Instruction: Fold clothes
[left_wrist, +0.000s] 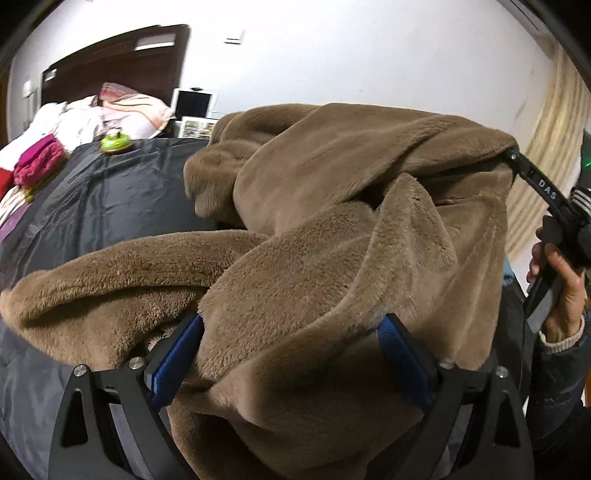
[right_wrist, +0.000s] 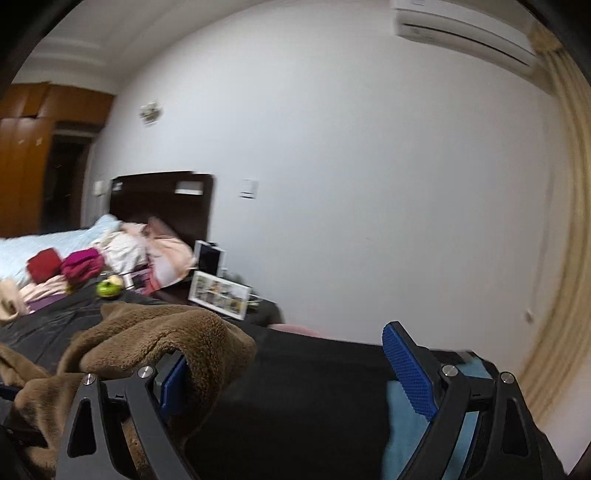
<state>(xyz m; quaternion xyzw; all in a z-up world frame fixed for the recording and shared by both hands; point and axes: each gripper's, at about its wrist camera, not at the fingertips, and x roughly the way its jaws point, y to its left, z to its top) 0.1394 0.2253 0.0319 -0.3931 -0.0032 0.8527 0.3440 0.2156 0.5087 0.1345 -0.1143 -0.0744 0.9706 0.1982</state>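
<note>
At the far left, a heap of folded red and magenta clothes (left_wrist: 38, 158) is lying on the bed beside a small green object (left_wrist: 115, 142), with a dark sheet (left_wrist: 110, 192) spreading across the mattress toward the viewer. Centre: the brown fleece garment (left_wrist: 332, 221), thick, plush and heavily bunched, is hanging lifted above the sheet in twisted folds. The left gripper (left_wrist: 291, 354) is standing with its blue-padded fingers (left_wrist: 177, 354) spread apart, fleece draping down between them; whether they are pinching it cannot be told. At the right, the right gripper (left_wrist: 517, 158) is showing its tip buried in the garment's upper corner, a hand (left_wrist: 557, 280) holding its handle; in its own view the fingers (right_wrist: 410, 373) are standing wide apart, fleece draping over the left one only.
</note>
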